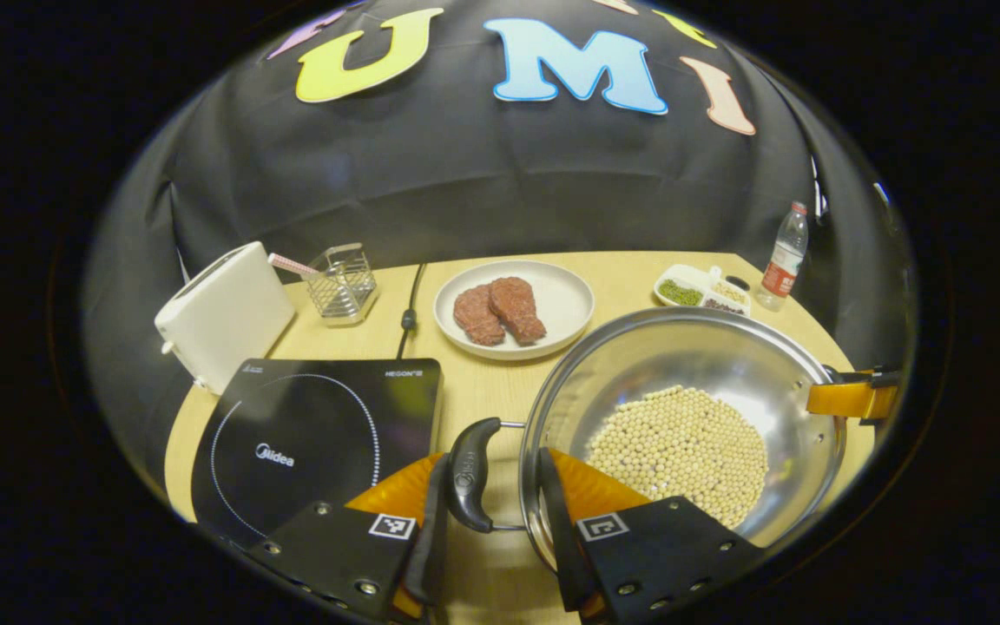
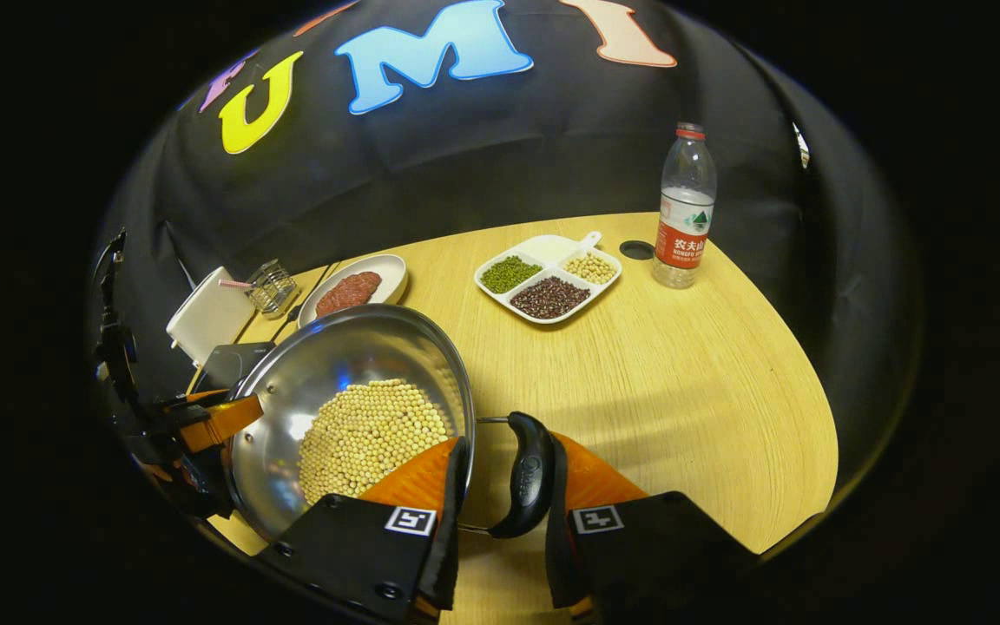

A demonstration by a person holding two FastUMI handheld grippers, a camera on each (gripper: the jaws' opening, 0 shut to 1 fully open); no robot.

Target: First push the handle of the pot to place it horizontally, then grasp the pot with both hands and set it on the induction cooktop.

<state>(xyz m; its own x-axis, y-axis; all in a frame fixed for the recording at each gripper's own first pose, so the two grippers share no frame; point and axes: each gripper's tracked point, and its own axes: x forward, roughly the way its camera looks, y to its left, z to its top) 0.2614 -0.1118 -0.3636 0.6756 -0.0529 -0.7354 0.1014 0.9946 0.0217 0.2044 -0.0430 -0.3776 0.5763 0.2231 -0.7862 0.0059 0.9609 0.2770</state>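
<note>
Left gripper (image 1: pixel 484 486): fingers straddle the pot's left handle (image 1: pixel 470 473), not visibly pressing; close before lifting.
Right gripper (image 2: pixel 505 486): fingers flank the right handle (image 2: pixel 528 476); grip uncertain.
Pot (image 1: pixel 682 417): between both tools, holding beans (image 1: pixel 682 451); keep level.
Induction cooktop (image 1: pixel 309 443): left of the left gripper; carry sideways.

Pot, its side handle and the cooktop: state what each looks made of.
Pot: polished metal, likely stainless steel; its wall mirrors light and the beans.
Side handle: dark moulded plastic, apparently, on thin wire arms.
Cooktop: glossy black glass or ceramic, judging by its flat reflective face.
</note>
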